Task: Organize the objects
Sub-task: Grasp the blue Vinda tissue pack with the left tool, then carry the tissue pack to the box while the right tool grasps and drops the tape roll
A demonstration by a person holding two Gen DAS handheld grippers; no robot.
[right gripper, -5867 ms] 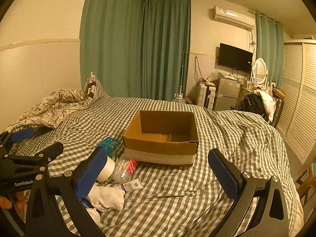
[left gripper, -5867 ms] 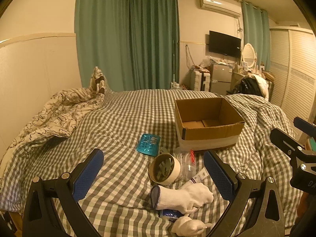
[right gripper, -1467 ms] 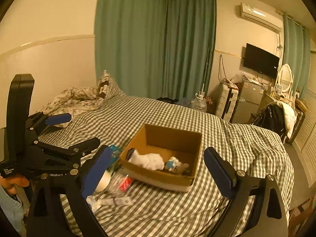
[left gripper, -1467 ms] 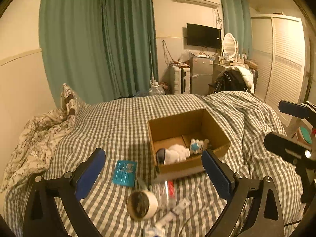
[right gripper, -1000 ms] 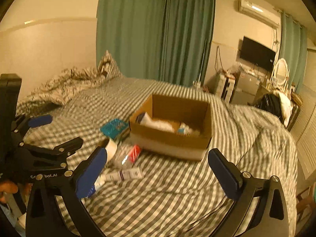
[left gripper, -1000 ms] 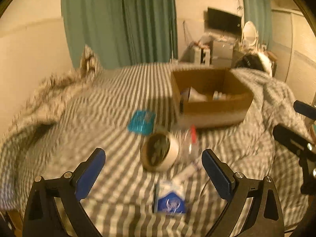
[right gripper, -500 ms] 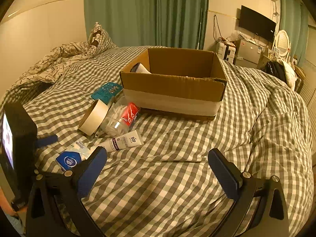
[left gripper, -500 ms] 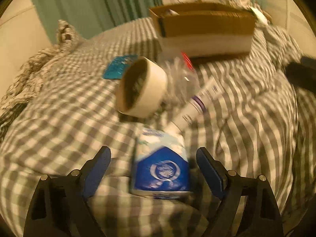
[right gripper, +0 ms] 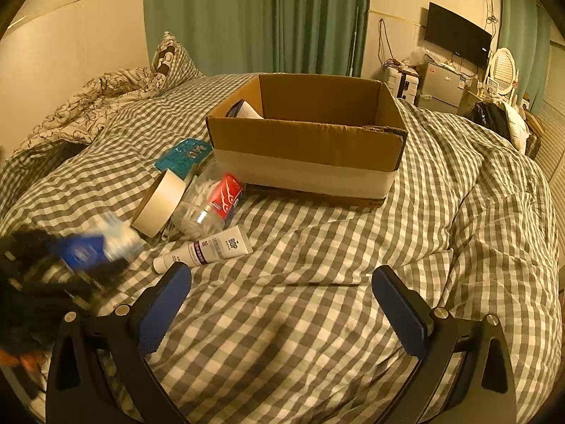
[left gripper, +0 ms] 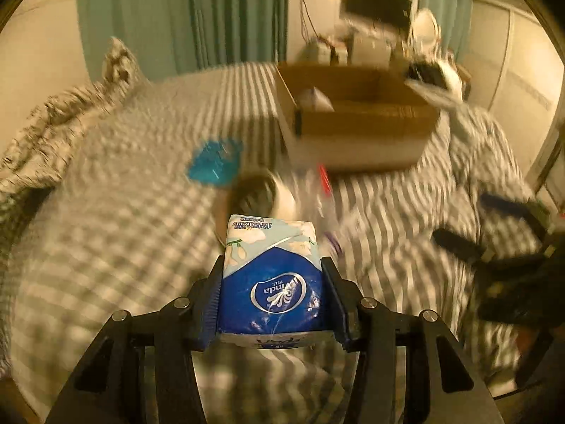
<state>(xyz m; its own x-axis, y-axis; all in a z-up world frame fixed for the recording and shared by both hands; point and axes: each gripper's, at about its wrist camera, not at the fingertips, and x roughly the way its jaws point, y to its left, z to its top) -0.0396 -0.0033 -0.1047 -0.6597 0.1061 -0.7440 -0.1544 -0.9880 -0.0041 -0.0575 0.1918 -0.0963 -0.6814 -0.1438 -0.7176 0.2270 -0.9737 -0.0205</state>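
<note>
My left gripper (left gripper: 272, 300) is shut on a blue and white tissue pack (left gripper: 272, 275) and holds it above the checked bed; the view is motion-blurred. The pack also shows blurred in the right wrist view (right gripper: 91, 245). My right gripper (right gripper: 282, 296) is open and empty over the blanket. The open cardboard box (right gripper: 307, 141) stands ahead with a white sock (right gripper: 247, 109) inside. A tape roll (right gripper: 159, 203), a clear bag with a red label (right gripper: 212, 205), a white tube (right gripper: 208, 247) and a teal blister pack (right gripper: 183, 153) lie left of the box.
A checked blanket (right gripper: 353, 265) covers the bed. A patterned duvet and pillow (right gripper: 106, 99) lie at the far left. Green curtains, a TV and a cluttered dresser stand behind the bed. The bed drops off at the right edge.
My left gripper has closed on the tissue pack and lifted it off the bed. The right gripper has stayed open and has hardly moved.
</note>
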